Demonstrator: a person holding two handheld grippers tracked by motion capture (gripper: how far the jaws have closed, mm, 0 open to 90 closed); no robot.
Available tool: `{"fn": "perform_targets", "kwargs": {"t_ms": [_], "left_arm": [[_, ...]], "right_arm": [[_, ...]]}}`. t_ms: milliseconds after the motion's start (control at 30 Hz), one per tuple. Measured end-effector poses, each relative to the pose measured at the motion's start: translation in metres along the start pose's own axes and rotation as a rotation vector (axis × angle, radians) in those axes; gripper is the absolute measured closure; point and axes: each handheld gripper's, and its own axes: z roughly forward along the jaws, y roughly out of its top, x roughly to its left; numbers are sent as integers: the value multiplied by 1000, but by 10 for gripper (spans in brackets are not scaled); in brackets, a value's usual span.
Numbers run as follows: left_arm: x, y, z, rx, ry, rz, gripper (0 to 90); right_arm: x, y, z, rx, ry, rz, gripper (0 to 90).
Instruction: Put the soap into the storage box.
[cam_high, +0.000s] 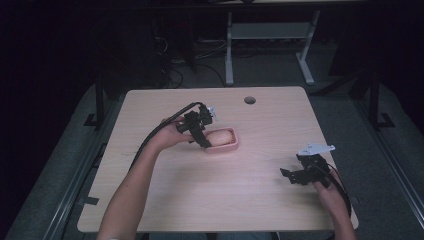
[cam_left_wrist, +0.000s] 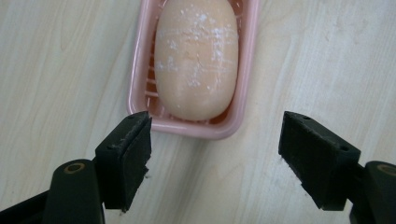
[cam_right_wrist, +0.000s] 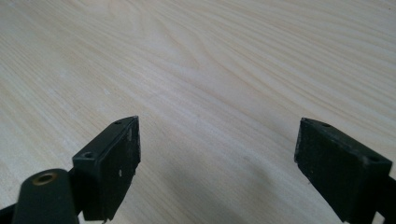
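High view: pale wood-grain tabletop (cam_high: 200, 200), rounded corners, cable hole at the far edge. Pink soap dish (cam_high: 231, 146) near centre, holding a beige oval bar of soap (cam_high: 222, 136). Left gripper (cam_high: 202, 137) poised at the dish's near-left end, angled down toward it. Right gripper (cam_high: 295, 176) well apart, near the right edge, low over bare wood.

Left gripper view: fingers (cam_left_wrist: 126, 156) spread wide, empty, flanking the near end of the dish (cam_left_wrist: 205, 129). Dish thin glossy plastic, ribbed floor, rounded rim. Soap (cam_left_wrist: 196, 60) smooth, matte, egg-shaped, dusted with white flecks and faint scratch lines; lying flat along the dish.

Right gripper view: fingers (cam_right_wrist: 114, 163) likewise wide apart, nothing between them; flat black pads, slightly scuffed, above bare wood.

Judgement: approach step, likely a grasp on soap or dish. Next move probably calls for advancing further and lower, then closing evenly; soap likely slippery.
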Motion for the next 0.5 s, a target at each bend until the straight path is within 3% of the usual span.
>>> {"fn": "perform_targets", "kwargs": {"t_ms": [500], "left_arm": [[-7,-19,-10,-40,-4,-23,249]], "right_arm": [[1,0,1,10,-8,-8,138]]}}
